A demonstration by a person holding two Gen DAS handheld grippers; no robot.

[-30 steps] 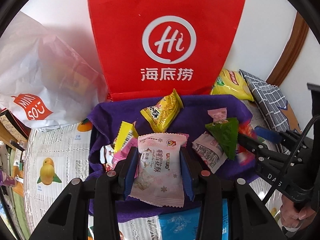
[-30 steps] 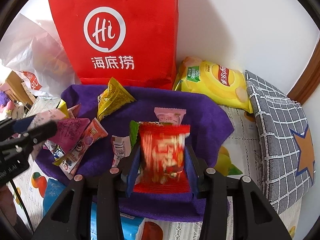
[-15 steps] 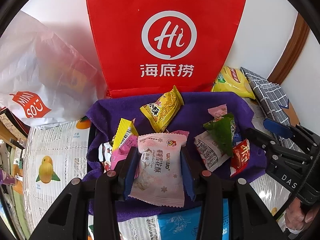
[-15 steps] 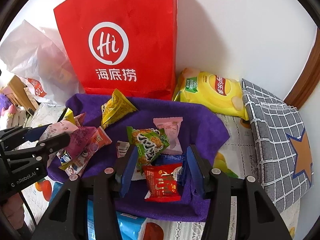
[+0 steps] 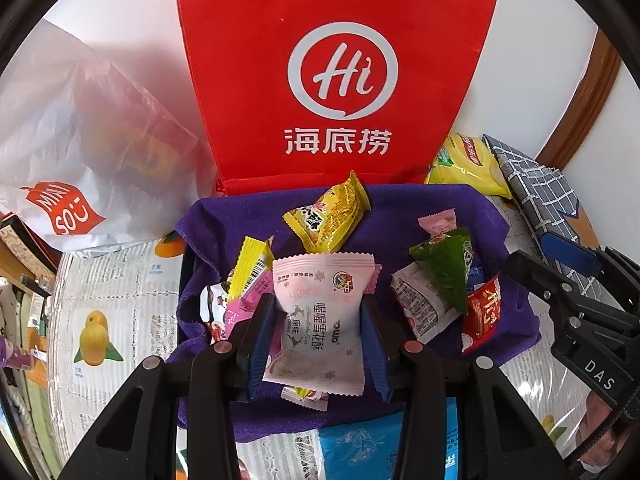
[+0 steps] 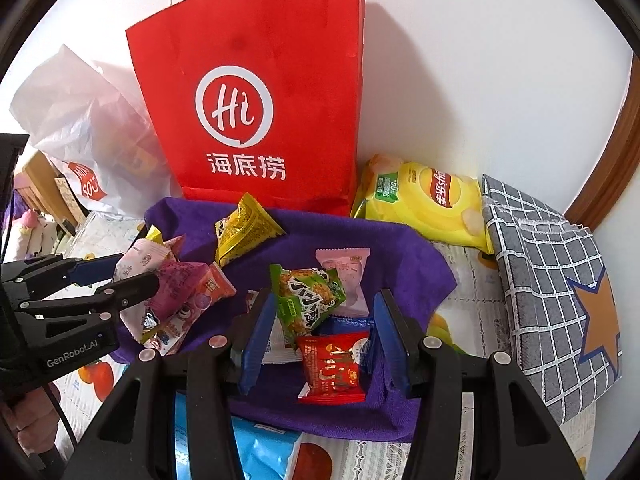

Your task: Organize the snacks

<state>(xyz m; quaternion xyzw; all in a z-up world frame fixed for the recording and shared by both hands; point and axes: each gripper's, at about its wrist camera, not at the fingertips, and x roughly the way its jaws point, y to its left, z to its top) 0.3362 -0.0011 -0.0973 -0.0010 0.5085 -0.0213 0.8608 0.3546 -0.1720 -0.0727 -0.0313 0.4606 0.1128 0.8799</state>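
Purple cloth (image 6: pixel 416 264) edge beside chip bag (image 6: pixel 424 200).

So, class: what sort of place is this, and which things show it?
Probably a home, perhaps a table against a wall: a fruit-print cover, a red shopping bag and a purple-lined bin of snack packets.

Red paper bag (image 5: pixel 336 80), white plastic bag (image 5: pixel 80 152), grey checked cloth (image 6: pixel 552 280), fruit-print tablecloth (image 5: pixel 112 312)
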